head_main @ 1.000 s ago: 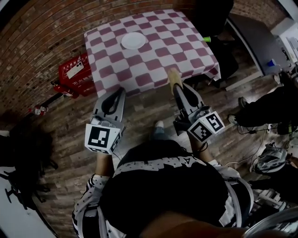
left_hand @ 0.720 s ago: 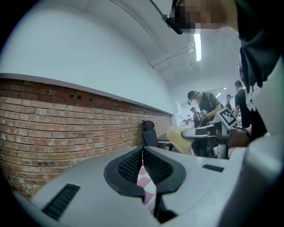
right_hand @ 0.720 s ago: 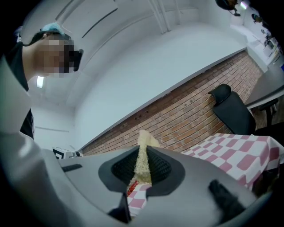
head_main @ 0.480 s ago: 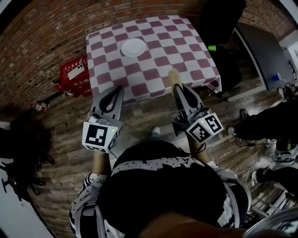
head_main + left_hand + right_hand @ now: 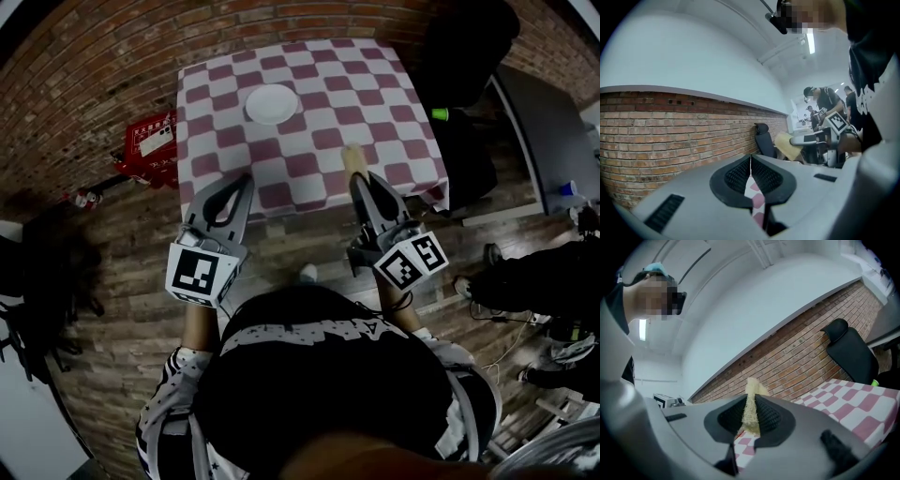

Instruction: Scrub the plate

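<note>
A white plate (image 5: 270,104) lies on the far left part of a table with a red-and-white checked cloth (image 5: 309,122). My right gripper (image 5: 358,180) hovers over the table's near edge, shut on a yellow sponge (image 5: 352,159) that pokes out past the jaws; the sponge (image 5: 751,404) also fills the gap in the right gripper view. My left gripper (image 5: 246,180) is at the near left edge of the table, jaws closed together with nothing between them (image 5: 750,165). Both grippers are well short of the plate.
A red crate (image 5: 150,145) stands on the wood floor left of the table. A black office chair (image 5: 459,37) is at the far right corner, with a green item (image 5: 439,114) beside it. A grey desk (image 5: 553,141) and people are at the right.
The table and plate have come nearer in the head view as I moved forward; both grippers now reach the table's near edge. The sponge stays clamped in the right gripper.
</note>
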Available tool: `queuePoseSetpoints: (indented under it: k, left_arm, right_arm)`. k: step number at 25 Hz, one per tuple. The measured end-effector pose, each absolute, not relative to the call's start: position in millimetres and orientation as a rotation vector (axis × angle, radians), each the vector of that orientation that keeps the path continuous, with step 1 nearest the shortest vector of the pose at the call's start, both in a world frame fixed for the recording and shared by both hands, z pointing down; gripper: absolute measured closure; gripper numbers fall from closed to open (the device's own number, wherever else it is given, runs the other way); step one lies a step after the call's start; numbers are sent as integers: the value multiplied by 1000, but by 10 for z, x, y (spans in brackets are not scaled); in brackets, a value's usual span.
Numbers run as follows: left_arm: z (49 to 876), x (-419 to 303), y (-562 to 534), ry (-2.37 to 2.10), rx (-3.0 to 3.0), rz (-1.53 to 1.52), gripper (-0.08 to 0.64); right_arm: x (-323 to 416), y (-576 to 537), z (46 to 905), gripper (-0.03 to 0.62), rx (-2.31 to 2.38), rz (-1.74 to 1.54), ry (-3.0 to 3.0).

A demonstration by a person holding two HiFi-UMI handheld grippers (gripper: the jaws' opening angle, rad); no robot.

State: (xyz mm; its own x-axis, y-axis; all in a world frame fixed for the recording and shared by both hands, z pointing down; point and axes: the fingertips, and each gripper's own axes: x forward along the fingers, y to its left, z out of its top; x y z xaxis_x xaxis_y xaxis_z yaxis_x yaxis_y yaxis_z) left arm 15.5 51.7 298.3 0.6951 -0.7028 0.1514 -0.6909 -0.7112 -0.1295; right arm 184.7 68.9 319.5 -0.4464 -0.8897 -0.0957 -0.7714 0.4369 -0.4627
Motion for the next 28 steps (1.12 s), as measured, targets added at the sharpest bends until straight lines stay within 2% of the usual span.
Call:
queuePoseSetpoints:
  k: [17, 28]
  left_arm:
    - [3064, 53, 274, 1258, -2790, -328, 546]
    - [3061, 84, -312, 1201, -2839, -278, 546]
  right_arm:
    - [1769, 378, 3287, 538, -1337, -546, 2418]
    - [1779, -114, 3212, 538, -1419, -503, 2427]
